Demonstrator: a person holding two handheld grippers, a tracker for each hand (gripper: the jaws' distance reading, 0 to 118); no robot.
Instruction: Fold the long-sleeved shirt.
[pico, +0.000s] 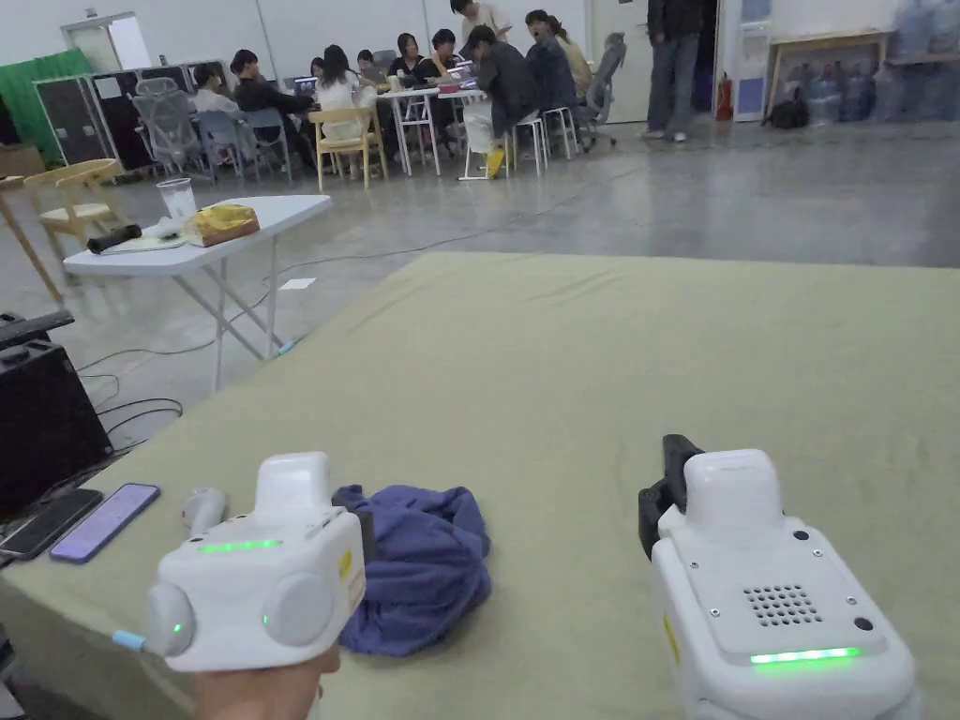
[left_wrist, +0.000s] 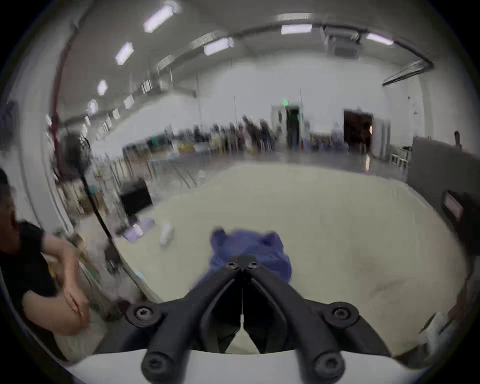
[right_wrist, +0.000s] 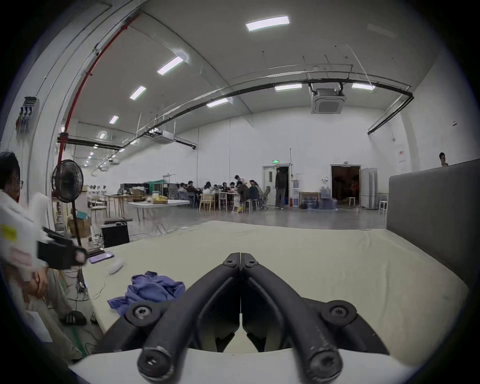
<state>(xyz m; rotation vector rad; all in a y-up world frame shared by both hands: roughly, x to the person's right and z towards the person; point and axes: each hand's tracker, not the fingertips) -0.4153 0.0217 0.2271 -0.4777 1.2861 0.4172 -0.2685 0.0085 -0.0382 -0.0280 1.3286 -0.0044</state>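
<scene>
A crumpled blue long-sleeved shirt (pico: 427, 562) lies in a heap near the front left of the olive-green covered surface (pico: 609, 375). My left gripper (pico: 361, 525) hangs just left of and above the heap. In the left gripper view its jaws (left_wrist: 242, 259) are shut and empty, with the blurred shirt (left_wrist: 249, 246) beyond them. My right gripper (pico: 670, 469) is held to the right of the shirt, over bare cloth. Its jaws (right_wrist: 240, 257) meet with nothing between them, and the shirt (right_wrist: 153, 288) lies to their left.
Two phones (pico: 103, 520) and a small white object (pico: 202, 506) lie at the surface's left edge, beside a black box (pico: 42, 422). A white folding table (pico: 234, 225) stands beyond. A grey panel (right_wrist: 436, 207) borders the right side. A standing fan (right_wrist: 67, 181) and a seated person (left_wrist: 26, 259) are at the left.
</scene>
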